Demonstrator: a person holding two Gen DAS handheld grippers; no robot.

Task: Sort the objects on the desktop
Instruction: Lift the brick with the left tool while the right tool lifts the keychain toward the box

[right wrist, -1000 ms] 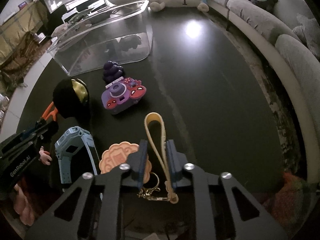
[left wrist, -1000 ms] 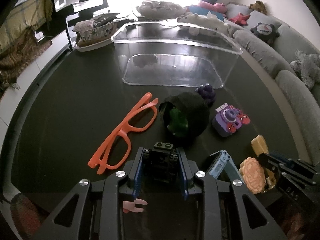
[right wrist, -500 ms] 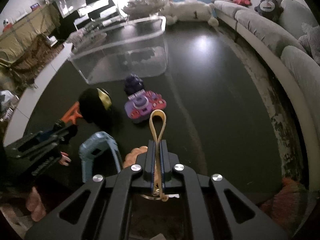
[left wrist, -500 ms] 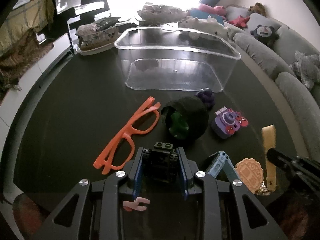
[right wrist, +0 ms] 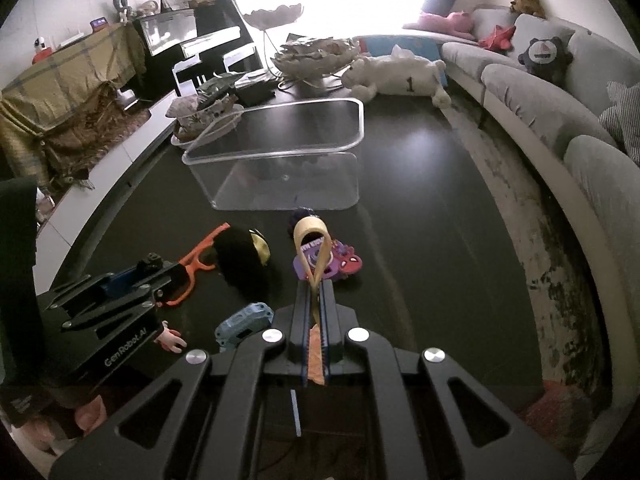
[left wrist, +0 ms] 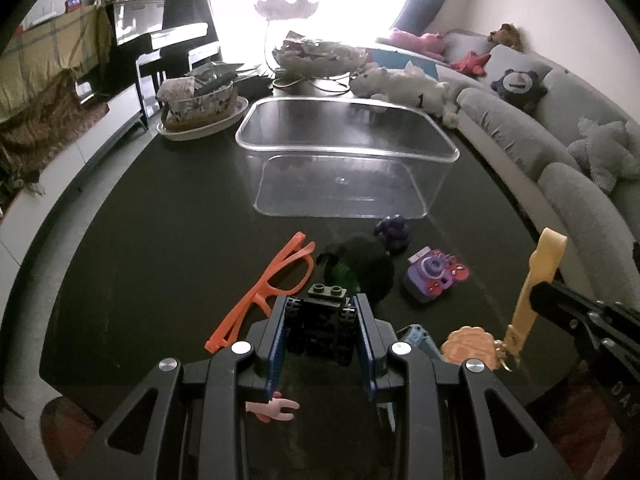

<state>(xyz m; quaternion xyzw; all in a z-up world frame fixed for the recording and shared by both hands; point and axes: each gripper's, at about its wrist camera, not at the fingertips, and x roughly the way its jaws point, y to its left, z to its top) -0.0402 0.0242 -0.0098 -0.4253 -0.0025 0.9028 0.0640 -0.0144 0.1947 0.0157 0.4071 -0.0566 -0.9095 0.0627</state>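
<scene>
On the left of the dark counter lie the orange glasses, flat and untouched, well short of the clear bin that stands empty toward the far side, probably the place the things are meant to go. Just right of the glasses, the left hand-held gripper is clenched on a black brick toy, its pads pressing both flanks so the toy hangs squarely between them, clear of the counter. A small pink figure lies below it. Beyond sits a black round thing with green showing inside, then a purple grape toy and a purple toy camera, all near the bin's front wall. A blue toy lies just left of the right hand-held gripper, which is pinched tight on a yellow strap; the loop sticks up past the jaws and an orange cookie charm dangles beneath, so gripping the strap carries the whole keychain. With both loads held, the next move looks like a carry to the bin.
</scene>
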